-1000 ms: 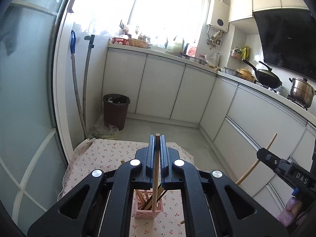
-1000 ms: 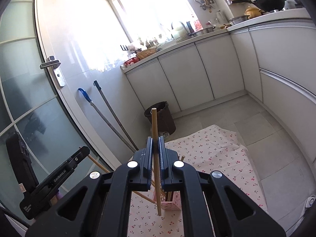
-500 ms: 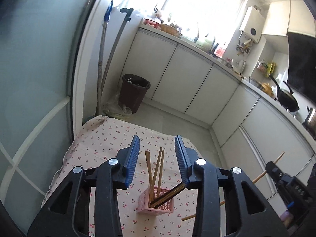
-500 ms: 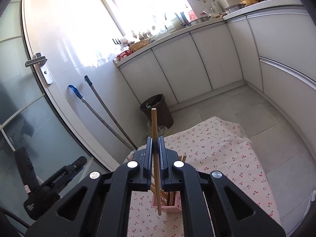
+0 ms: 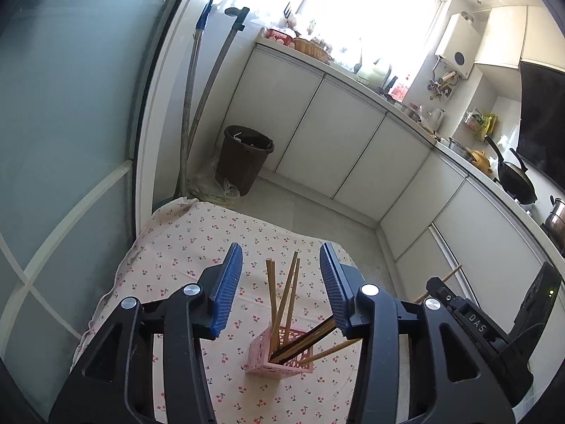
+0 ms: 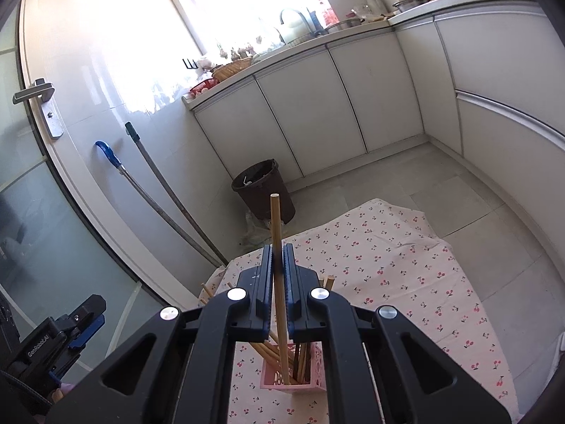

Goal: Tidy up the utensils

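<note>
1. The right gripper (image 6: 279, 279) is clamped on one chopstick (image 6: 275, 233), long axis nearly upright.
2. The pink holder (image 6: 310, 374) stands directly below, on the cherry cloth (image 6: 406, 265).
3. The left gripper (image 5: 280, 282) has just been opening; nothing is between its jaws.

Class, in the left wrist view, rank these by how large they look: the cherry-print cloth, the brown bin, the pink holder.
1. cherry-print cloth
2. brown bin
3. pink holder, though it is nearer the camera.

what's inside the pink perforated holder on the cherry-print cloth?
The pink perforated holder holds several light wooden chopsticks standing upright and some dark chopsticks leaning right. The walls hide their lower ends and the bottom.
</note>
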A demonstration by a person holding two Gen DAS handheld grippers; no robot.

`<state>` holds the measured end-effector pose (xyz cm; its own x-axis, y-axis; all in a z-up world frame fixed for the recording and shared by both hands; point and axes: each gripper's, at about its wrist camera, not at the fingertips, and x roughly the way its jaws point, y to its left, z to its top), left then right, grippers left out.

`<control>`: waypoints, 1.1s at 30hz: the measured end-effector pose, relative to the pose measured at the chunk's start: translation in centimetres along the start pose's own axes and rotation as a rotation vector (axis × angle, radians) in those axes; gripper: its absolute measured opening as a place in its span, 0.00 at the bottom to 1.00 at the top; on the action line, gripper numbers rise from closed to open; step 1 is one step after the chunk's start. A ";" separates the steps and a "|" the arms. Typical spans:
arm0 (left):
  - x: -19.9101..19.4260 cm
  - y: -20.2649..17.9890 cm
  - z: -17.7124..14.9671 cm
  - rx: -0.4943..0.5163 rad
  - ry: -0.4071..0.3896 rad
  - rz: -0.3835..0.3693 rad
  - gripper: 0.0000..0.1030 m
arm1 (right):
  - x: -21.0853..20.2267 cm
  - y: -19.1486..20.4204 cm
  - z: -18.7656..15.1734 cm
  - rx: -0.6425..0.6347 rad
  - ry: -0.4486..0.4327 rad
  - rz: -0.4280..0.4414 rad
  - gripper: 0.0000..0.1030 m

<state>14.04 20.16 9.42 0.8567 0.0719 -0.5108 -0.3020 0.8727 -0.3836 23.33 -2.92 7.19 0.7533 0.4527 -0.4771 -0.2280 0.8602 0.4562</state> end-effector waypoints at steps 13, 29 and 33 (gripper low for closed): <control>-0.5 -3.6 -3.3 0.164 -0.061 0.114 0.67 | -2.9 0.6 -2.1 -0.146 0.018 -0.104 0.38; -1.5 -7.5 -10.4 0.323 -0.044 0.149 0.84 | -8.1 -4.4 -6.7 -0.164 0.061 -0.241 0.58; -1.6 -8.3 -12.1 0.370 -0.042 0.174 0.89 | -8.9 -5.8 -7.8 -0.149 0.062 -0.298 0.65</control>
<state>10.08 6.95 4.09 0.8249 0.2466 -0.5087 -0.2794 0.9601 0.0123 13.20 -10.13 2.91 0.7622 0.1854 -0.6203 -0.0941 0.9797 0.1772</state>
